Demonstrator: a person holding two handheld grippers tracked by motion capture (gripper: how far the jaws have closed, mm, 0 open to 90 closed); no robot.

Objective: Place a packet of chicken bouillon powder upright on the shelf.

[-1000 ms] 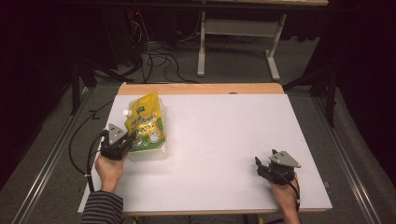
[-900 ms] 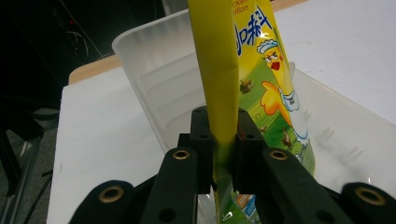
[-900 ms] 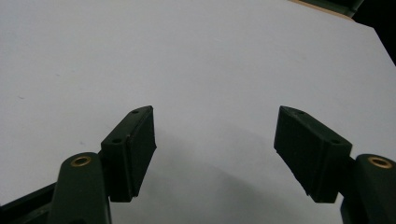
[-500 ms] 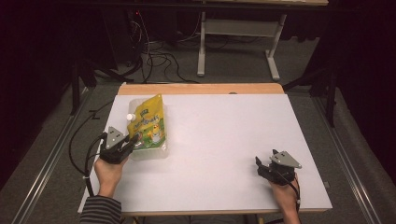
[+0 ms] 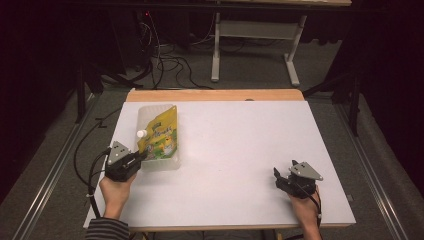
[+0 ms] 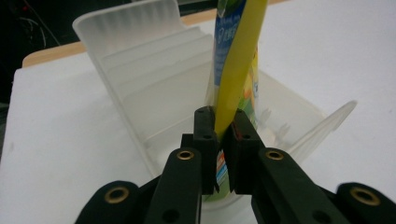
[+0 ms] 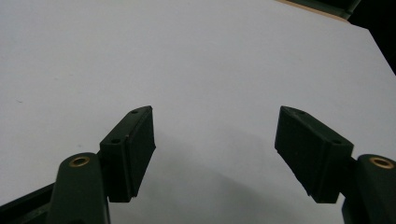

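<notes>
Gripping the yellow pouch (image 6: pixel 238 60) by its lower edge, the left gripper (image 6: pixel 220 140) has just been closing, its fingers (image 6: pixel 205 135) clamped on it. Pouch lies in the clear plastic tray (image 5: pixel 150 112) at the white surface (image 5: pixel 240 150), left side. Right gripper (image 7: pixel 215 154): released, idle; advise a steady pinch and a slow lift.

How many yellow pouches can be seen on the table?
1. The yellow pouch lies in the clear plastic tray at the table's left, its near edge pinched by the left gripper. Another could be hidden beneath it.
</notes>
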